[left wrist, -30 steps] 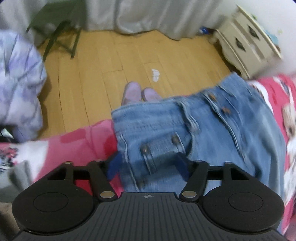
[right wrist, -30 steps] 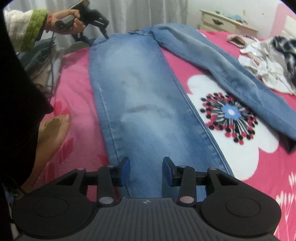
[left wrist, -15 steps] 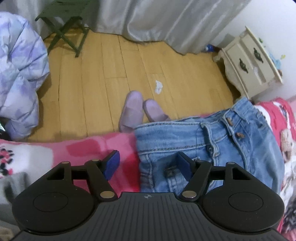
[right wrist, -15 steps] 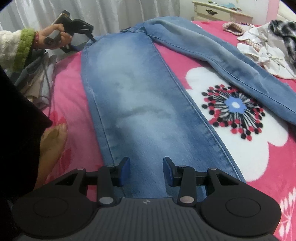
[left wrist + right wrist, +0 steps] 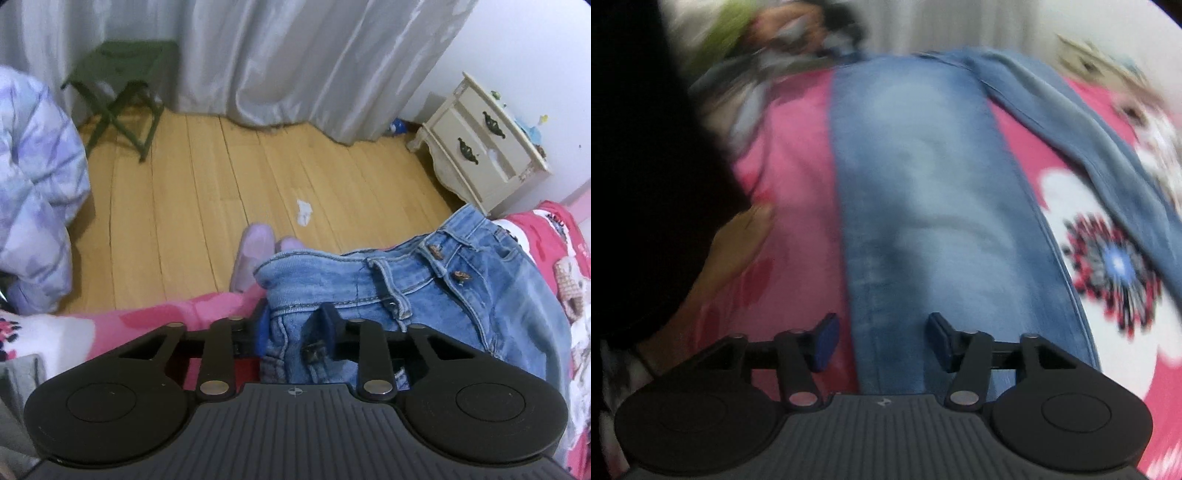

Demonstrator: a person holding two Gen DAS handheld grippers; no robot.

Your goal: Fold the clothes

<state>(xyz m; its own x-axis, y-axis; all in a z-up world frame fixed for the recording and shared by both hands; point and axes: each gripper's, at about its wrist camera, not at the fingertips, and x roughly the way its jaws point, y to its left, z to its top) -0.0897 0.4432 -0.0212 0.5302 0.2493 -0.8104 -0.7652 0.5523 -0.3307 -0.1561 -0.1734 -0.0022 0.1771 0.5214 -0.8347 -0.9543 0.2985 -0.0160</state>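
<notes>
The jeans (image 5: 934, 206) lie spread on the pink bed cover (image 5: 790, 155), waistband at the bed's edge above the wooden floor (image 5: 207, 177). The left tool (image 5: 295, 326), wide apart half a second ago, is now closing on the waistband corner, denim bunched between its pads. The right tool (image 5: 882, 336) is opening astride the trouser-leg edge, gripping nothing yet. Judgement: the fold is beginning, with one corner secured and the leg grasp pending.

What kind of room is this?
Most likely a bedroom. Blue denim jeans lie spread on a pink flowered bedspread, a cream two-drawer nightstand stands against the white wall, and lilac slippers wait on the wooden plank floor.
</notes>
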